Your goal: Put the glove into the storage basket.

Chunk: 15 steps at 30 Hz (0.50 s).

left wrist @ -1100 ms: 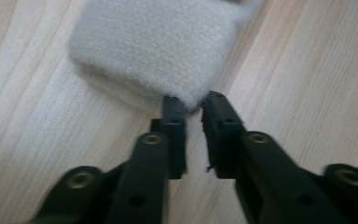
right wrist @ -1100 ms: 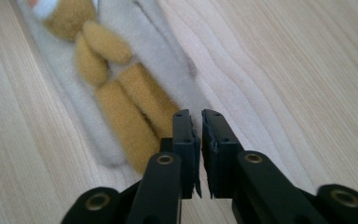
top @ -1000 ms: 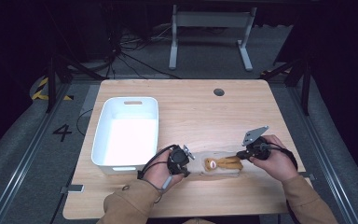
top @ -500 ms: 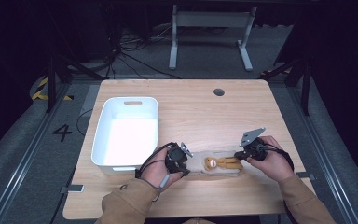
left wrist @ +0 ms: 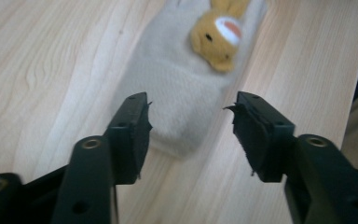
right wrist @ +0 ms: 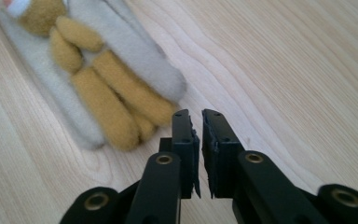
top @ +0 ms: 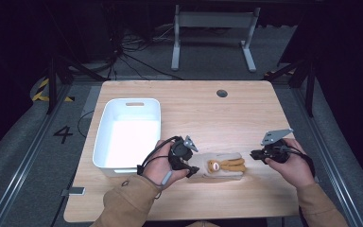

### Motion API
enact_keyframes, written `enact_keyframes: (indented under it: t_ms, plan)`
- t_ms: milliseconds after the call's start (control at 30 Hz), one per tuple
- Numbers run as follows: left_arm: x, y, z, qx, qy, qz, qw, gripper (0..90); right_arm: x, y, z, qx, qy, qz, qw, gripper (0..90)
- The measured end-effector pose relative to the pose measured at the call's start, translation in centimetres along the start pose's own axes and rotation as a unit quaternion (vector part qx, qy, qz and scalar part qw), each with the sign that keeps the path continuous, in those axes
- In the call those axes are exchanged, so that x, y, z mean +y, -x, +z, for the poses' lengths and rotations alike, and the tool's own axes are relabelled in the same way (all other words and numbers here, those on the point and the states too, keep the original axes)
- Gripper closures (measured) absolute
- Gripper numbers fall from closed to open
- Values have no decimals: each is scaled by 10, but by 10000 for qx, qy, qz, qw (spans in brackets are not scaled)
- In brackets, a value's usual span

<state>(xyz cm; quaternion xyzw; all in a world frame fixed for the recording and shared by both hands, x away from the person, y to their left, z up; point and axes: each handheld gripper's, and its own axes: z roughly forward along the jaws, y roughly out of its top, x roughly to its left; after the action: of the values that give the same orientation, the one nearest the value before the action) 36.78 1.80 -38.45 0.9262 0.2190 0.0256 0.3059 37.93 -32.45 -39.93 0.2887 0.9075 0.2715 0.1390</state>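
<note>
The wooden table (top: 246, 118) carries a white bin (top: 130, 130) at centre left. Low in the frame, just right of the bin, the plush sock (top: 220, 166) lies lengthwise left to right, its animal's legs pointing right. The left gripper (top: 189, 163), jaws just opened wide, straddles the sock's left end without pressing. The right gripper (top: 254, 154), just right of it, has just parted slightly, nothing between.

Both claws have let go of the sock (top: 220, 167), jaws opening.

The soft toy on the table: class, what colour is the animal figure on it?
Mustard yellow, on a pale grey fabric body; clearest in the right gripper view.
</note>
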Motion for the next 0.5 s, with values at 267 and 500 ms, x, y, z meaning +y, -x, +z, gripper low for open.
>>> enact_keyframes:
  t_ms: [267, 500]
  plan:
    - [14, -1, 10, -17, 194, 179, 9997, 363, -22, 10, -10, -157, 218, 453, 9986, 671]
    - [22, -6, 22, -97, 169, 271, 9994, 334, -37, 16, -10, -177, 354, 813, 9959, 539]
